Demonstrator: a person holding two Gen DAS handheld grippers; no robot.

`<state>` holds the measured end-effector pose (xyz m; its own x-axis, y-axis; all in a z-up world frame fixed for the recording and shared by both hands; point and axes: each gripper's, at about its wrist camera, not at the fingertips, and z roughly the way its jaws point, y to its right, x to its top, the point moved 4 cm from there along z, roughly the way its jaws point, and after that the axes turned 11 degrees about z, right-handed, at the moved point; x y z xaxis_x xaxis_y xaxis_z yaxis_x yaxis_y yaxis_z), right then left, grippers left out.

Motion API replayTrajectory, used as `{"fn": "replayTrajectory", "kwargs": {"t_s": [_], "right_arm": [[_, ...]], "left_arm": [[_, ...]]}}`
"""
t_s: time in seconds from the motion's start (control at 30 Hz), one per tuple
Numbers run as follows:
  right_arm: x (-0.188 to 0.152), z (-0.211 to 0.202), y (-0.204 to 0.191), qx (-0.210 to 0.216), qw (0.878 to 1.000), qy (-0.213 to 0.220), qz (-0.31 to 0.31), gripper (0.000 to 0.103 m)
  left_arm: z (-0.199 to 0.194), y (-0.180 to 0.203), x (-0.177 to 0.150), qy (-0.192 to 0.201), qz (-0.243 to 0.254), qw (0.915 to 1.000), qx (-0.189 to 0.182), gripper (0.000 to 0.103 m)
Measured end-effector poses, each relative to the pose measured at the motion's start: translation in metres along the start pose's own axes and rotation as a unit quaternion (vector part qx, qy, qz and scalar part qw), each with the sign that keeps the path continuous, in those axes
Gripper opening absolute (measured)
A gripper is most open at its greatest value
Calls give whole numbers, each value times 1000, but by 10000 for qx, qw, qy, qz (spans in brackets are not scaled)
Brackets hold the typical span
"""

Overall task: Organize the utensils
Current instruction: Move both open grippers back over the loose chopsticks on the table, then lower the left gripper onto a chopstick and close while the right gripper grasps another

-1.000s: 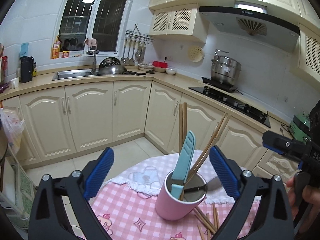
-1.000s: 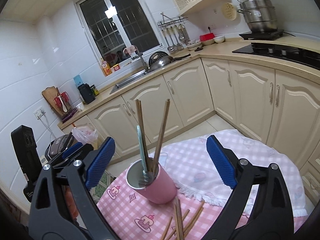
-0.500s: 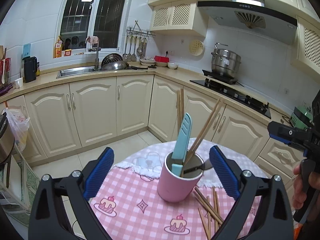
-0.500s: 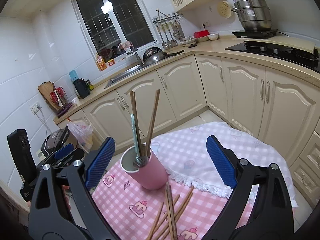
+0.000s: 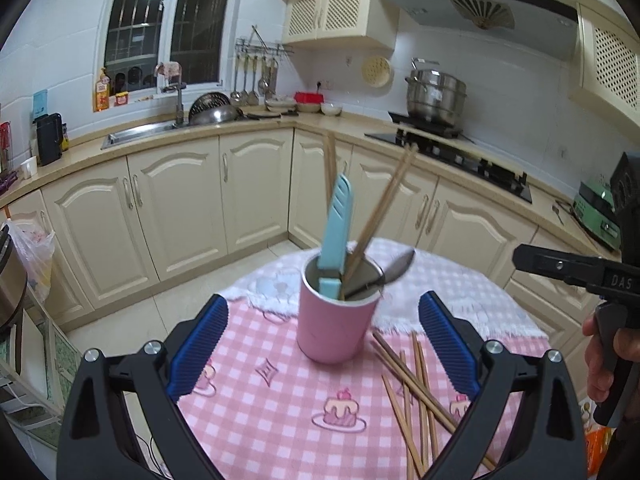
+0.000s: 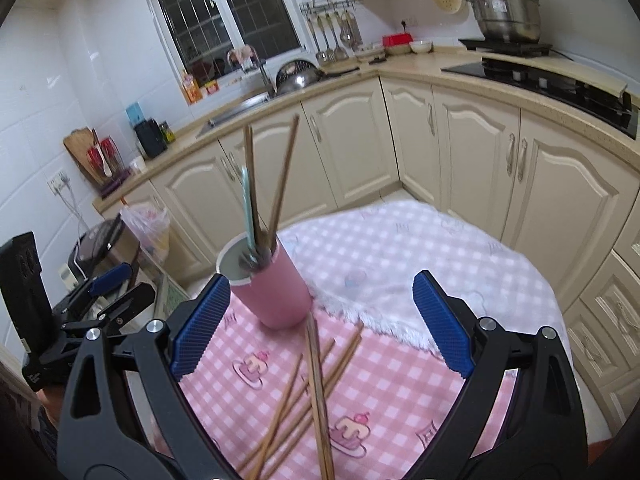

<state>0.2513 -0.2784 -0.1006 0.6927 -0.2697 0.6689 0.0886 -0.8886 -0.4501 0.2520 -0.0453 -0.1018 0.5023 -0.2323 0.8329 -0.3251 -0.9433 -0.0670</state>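
Pink cup [image 5: 335, 322] stood upright on the cloth [image 5: 280, 408], already packed with some chopsticks, so easy to load. Loose chopsticks [image 6: 316, 380] lay just beside cup. Left gripper [image 5: 322, 344] and right gripper [image 6: 322, 322]: wide open, empty, hovering near cup.

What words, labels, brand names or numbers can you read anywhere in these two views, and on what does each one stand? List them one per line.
"DAS": white letters on the black body of the right gripper, seen from the left wrist; possibly cut off.
Yellow bottle on the window sill: label too small to read.
Blue card on the wall tiles: print too blurred to read.
Pink cup and checked tablecloth: no text, only cake pictures.
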Motion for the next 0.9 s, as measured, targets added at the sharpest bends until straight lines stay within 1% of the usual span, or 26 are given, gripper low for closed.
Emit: {"fn": "replayTrajectory", "kwargs": {"t_s": [0.43,0.67,0.9], "right_arm": [[-30,26,18,-287,9977,-601,-86,91],[-43,37,30,-373,9960,-816,4,91],[-52,46,37,-393,9943,-987,-17,91]], "left_arm": [[24,35,-37,-547,200,9979,-290,94],[48,57,-61,-990,385,9934,-429,94],[71,66,-84,-1414,426,9881,-436,93]]}}
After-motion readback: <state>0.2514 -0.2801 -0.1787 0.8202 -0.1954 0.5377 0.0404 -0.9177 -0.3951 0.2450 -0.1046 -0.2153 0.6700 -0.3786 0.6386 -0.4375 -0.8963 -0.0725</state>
